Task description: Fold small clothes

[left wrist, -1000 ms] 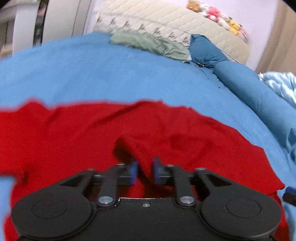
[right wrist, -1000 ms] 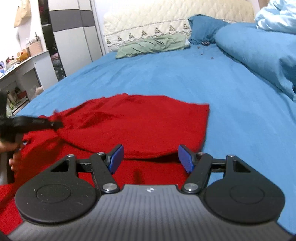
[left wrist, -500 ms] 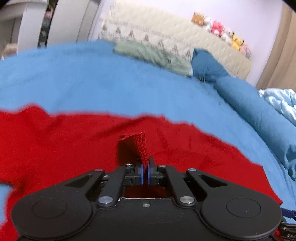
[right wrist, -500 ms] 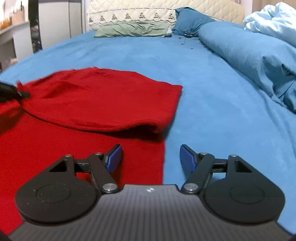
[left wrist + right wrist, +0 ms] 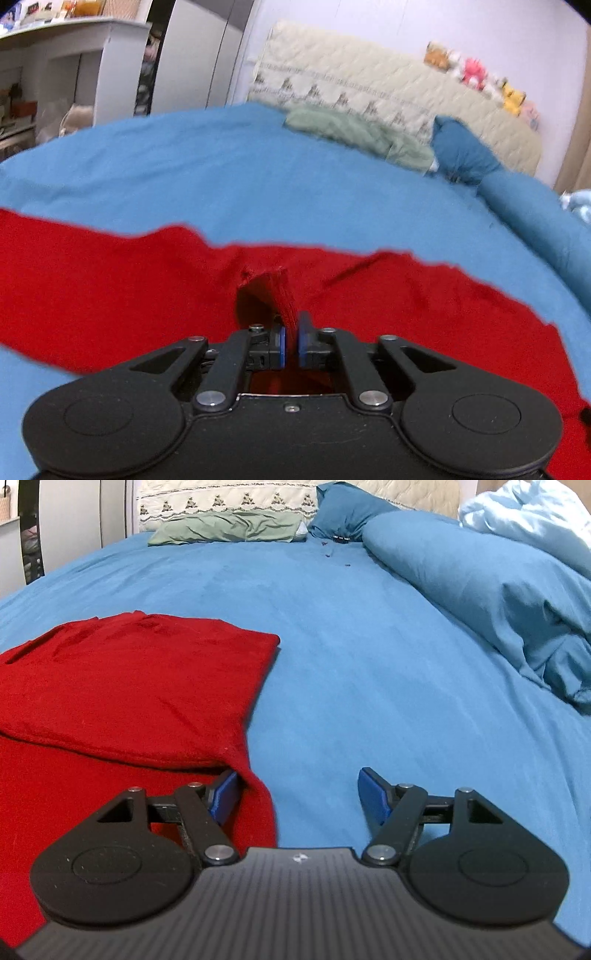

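A red garment point(image 5: 110, 288) lies spread on the blue bed sheet point(image 5: 221, 173). My left gripper point(image 5: 290, 343) is shut on a pinched fold of the red garment, which stands up between the blue pads. In the right wrist view the red garment point(image 5: 129, 686) lies partly folded over itself, its right edge near the middle. My right gripper point(image 5: 301, 794) is open low over the bed at the garment's right edge, with the left fingertip point(image 5: 223, 792) at the cloth's fold and the right fingertip over bare sheet.
A green pillow point(image 5: 229, 526) and a dark blue pillow point(image 5: 347, 511) lie at the quilted headboard point(image 5: 369, 92). A blue duvet point(image 5: 498, 590) is bunched along the right. White shelves point(image 5: 55, 74) and a wardrobe stand to the left of the bed.
My left gripper closed on a fold of the red garment and holds it. My right gripper moved right and down to the garment's right edge, staying open.
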Tool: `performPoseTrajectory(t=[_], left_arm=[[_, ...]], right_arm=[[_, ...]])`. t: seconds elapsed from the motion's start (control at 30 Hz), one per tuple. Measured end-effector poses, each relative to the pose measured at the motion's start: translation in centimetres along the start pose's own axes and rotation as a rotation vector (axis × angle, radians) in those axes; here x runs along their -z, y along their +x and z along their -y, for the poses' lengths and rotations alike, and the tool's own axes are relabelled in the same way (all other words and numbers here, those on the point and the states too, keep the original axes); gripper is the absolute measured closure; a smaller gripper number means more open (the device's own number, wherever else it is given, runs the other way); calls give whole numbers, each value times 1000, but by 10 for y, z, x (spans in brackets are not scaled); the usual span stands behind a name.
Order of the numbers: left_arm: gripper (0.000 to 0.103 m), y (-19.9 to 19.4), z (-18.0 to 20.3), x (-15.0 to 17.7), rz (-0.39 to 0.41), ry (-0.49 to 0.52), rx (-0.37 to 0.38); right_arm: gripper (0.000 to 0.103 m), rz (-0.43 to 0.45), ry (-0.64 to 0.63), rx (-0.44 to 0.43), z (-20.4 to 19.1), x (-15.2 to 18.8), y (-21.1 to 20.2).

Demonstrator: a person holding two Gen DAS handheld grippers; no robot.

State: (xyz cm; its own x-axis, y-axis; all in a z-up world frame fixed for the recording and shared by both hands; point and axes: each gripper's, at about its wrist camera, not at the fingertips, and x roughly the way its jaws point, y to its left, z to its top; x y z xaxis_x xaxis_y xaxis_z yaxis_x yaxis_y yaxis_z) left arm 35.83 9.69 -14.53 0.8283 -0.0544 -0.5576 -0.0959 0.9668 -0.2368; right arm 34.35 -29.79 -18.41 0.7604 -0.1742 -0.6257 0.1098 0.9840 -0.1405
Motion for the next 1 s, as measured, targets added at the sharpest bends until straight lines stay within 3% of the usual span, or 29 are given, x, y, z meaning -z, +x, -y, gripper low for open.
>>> performPoseTrajectory(t=[0.07, 0.1, 0.17, 0.23, 0.37, 0.53, 0.7, 0.8, 1.0], left_arm=[[81, -13, -5, 4, -32, 7, -44], [70, -24, -5, 5, -32, 31, -65], [53, -46, 1, 7, 22, 113, -58], [33, -62, 14, 6, 72, 223, -42], [31, -39, 34, -7, 6, 242, 53], [31, 2, 25, 1, -139, 151, 28], [31, -4, 28, 9, -125, 199, 14], [31, -12, 28, -1, -138, 166, 12], [30, -72, 16, -40, -52, 148, -14]], right_arm=[[19, -6, -23, 3, 1, 0, -5], [18, -6, -38, -3, 1, -1, -8], [18, 25, -81, -38, -5, -2, -24], [18, 76, -112, -130, -16, -6, -39], [17, 114, -112, -269, -52, -22, -35], [18, 38, 6, -256, -67, -27, 9], [17, 36, 47, -260, -60, -19, 18], [17, 31, 49, -260, -60, -25, 17], [14, 155, 25, -300, -63, -48, -42]])
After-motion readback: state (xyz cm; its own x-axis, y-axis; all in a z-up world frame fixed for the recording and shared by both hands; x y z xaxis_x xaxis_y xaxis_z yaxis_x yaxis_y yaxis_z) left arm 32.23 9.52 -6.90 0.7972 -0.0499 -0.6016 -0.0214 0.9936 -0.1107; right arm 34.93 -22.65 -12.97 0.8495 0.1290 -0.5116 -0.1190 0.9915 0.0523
